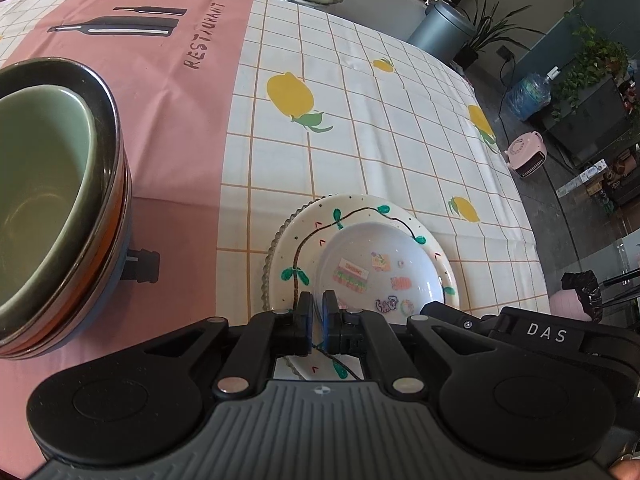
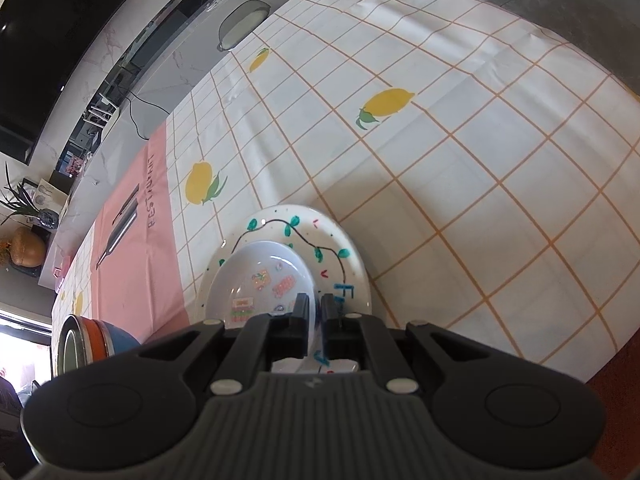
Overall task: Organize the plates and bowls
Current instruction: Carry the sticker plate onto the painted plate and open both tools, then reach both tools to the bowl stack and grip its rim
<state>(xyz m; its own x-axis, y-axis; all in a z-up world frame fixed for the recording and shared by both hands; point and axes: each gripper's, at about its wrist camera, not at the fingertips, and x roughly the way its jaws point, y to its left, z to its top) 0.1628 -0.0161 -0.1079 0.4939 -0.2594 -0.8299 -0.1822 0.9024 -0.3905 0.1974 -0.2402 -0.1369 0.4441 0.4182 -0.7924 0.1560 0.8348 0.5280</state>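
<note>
1. On the lemon-print tablecloth [image 2: 460,184] lies a hand-painted plate [image 1: 304,240], with a small white sticker-decorated plate [image 1: 372,264] stacked inside it.
2. The right gripper [image 2: 315,310] is clenched on the near rim of the small plate.
3. The left gripper [image 1: 318,312] stands over the opposite rim with its jaws nearly closed; whether it pinches anything, I cannot tell.
4. The stack of bowls [image 1: 52,200], green bowl on top, stands to the left of both plates, nearer the left gripper.

Two close downward views, shared plate stack [image 1: 362,256]
</note>
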